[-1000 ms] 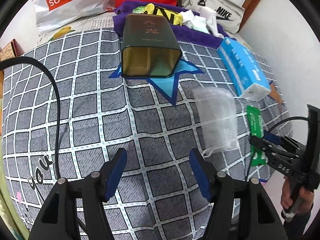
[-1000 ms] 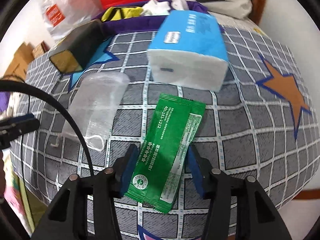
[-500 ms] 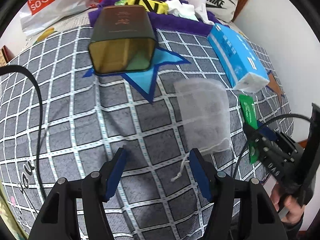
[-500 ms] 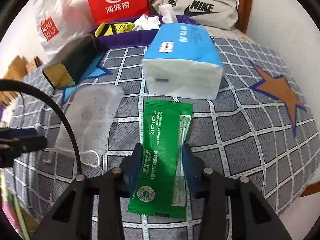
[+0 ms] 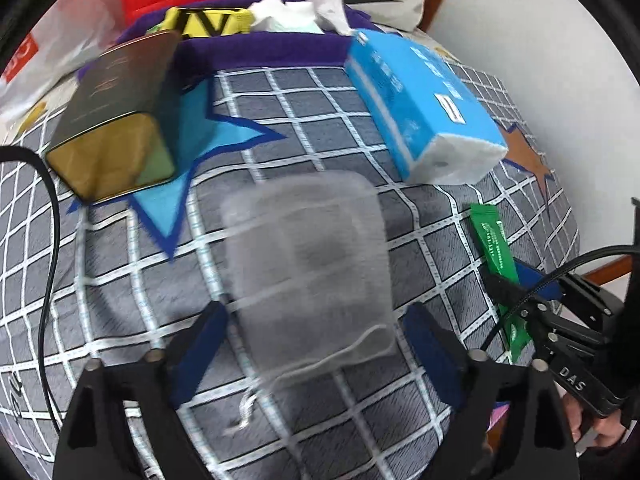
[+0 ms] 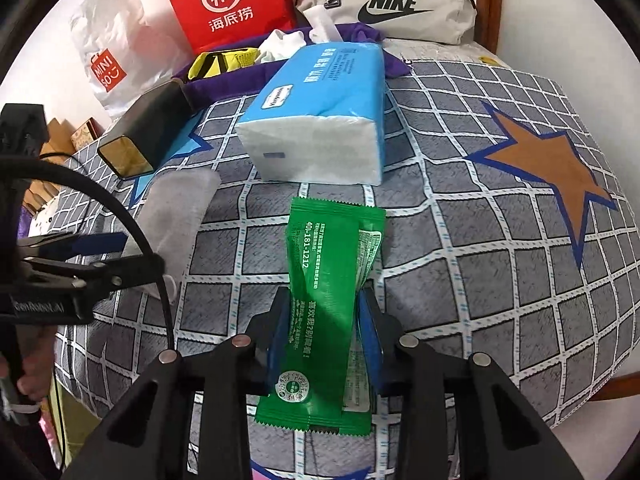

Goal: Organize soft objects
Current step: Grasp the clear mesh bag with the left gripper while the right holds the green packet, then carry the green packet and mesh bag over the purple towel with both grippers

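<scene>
A translucent white mesh pouch [image 5: 308,256] with a drawstring lies flat on the checked bedcover [image 5: 120,272]. My left gripper [image 5: 316,336] hangs over its near end. Its jaws are opening wide, one blue pad on each side of the pouch, and neither pad presses on it. My right gripper [image 6: 324,320] is shut on a green wet-wipe packet [image 6: 332,248], which creases where the pads pinch it. In the left wrist view the right gripper [image 5: 516,284] and the green packet [image 5: 492,240] show at the right edge. The pouch [image 6: 176,208] and the left gripper [image 6: 136,254] appear at the left of the right wrist view.
A blue tissue pack [image 6: 320,120] lies just beyond the packet. A dark tin box [image 5: 116,120] lies on its side at the left. At the back stand a purple cloth bin [image 5: 260,52] of small items, a red bag [image 6: 228,4], a white Miniso bag [image 6: 112,52] and a Nike bag [image 6: 388,4]. The bed drops off at right.
My left gripper has moved right over the mesh pouch, and its jaws have spread much wider. My right gripper has closed on the green packet, which now buckles between the pads.
</scene>
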A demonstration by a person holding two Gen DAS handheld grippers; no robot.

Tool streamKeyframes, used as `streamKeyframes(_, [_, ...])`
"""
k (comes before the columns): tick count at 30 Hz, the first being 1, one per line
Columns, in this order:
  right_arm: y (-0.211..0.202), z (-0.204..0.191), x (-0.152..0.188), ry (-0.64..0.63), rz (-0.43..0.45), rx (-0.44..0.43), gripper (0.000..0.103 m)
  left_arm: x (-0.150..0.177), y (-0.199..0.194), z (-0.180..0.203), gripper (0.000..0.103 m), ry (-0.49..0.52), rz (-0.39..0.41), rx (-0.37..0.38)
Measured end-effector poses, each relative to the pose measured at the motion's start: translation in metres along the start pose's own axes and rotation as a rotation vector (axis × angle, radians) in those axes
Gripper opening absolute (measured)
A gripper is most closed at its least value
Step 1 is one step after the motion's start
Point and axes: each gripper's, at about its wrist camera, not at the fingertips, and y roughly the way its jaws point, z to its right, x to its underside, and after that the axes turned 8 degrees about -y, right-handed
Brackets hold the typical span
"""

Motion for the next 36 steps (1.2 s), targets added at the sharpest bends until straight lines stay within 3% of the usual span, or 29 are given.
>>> streamKeyframes(3, [-0.001,0.007,0.001,0.017,0.005,0.012,0.034,0.0,0.005,0.011,0.103,0.015,0.033,-0.022])
streamKeyframes(9, [-0.003,0.021,0.001,0.045,0.016,-0.001,0.034,-0.002,0.01,0.018,0.103,0.005,0.1,-0.043])
streamKeyframes(20, [-0.007,0.033,-0.001,0.088,0.021,-0.032,0.035,-0.01,0.018,0.021,0.101,0.026,0.096,-0.117])
streamKeyframes(23, [-0.009,0.031,-0.003,0.083,0.022,-0.026,0.035,-0.012,0.012,0.017,0.077,0.013,0.115,-0.148])
streamKeyframes(24, [-0.01,0.03,-0.004,0.077,0.02,-0.022,0.035,-0.013,0.008,0.013,0.065,0.001,0.114,-0.14])
streamKeyframes(25, [-0.012,0.028,-0.006,0.067,0.022,-0.018,0.035,-0.015,0.004,0.007,0.045,-0.022,0.112,-0.126])
streamKeyframes(27, [-0.016,0.025,-0.01,0.049,0.025,-0.008,0.035,-0.018,-0.003,-0.006,0.023,-0.065,0.089,-0.057])
streamKeyframes(30, [-0.023,0.019,-0.018,0.028,0.032,-0.015,0.035,-0.018,-0.007,-0.024,0.016,-0.121,0.046,0.063])
streamKeyframes(36, [-0.032,0.0,-0.036,-0.004,0.05,-0.056,0.035,-0.018,-0.031,-0.045,0.015,-0.159,0.079,0.087])
